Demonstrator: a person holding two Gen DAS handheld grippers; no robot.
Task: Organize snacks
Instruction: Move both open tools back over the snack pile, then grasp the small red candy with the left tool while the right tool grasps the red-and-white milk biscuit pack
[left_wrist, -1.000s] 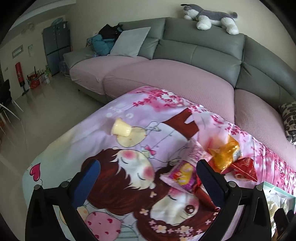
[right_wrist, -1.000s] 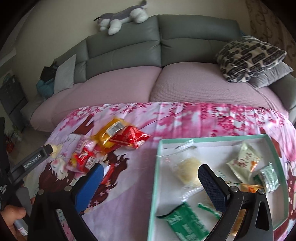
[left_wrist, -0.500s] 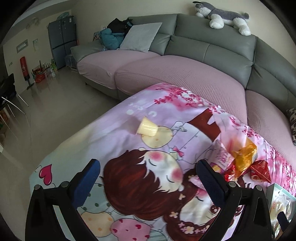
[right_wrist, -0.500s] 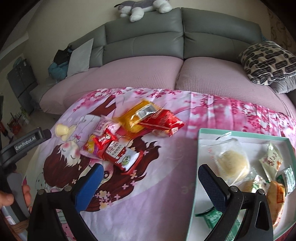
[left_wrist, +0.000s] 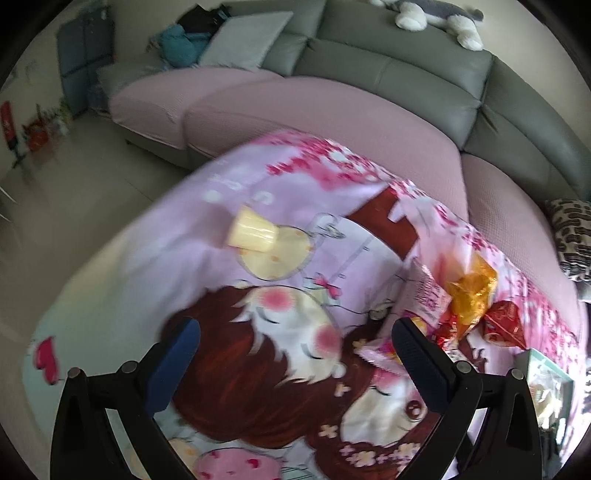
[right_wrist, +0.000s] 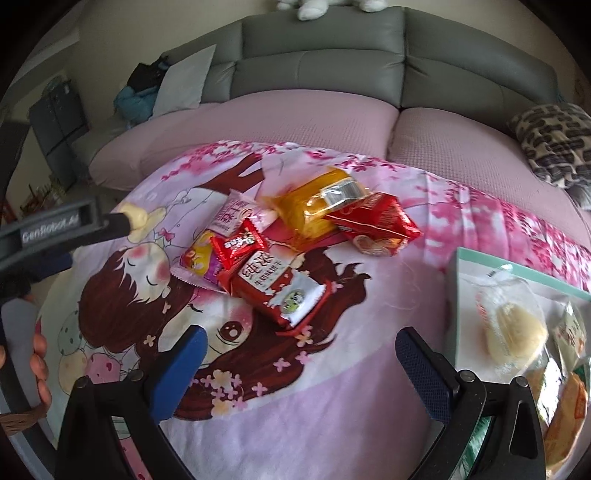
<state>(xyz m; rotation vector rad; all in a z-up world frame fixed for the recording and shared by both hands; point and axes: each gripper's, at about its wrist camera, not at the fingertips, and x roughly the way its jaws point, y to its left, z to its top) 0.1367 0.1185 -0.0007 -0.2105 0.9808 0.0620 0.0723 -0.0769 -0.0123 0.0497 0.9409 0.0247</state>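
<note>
Pretty clearly someone's living room at home. There's a big curved grey leather sectional sofa with pink quilted seat covers, a grey-and-white plush husky toy lying along the backrest, a leopard-print throw pillow, and a pink cartoon-girl printed cloth spread over the table in front.

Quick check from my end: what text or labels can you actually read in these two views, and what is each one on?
"GenRobot.AI": on the left gripper's body, right wrist view.
"纯浓": large characters on the red-and-white packet; its smaller print is unreadable.
Small red packet: white characters, too blurred.
Pink packet: red characters, too blurred.
Orange packet: barcode label, unreadable.
Left wrist view: nothing readable, motion blur.
</note>
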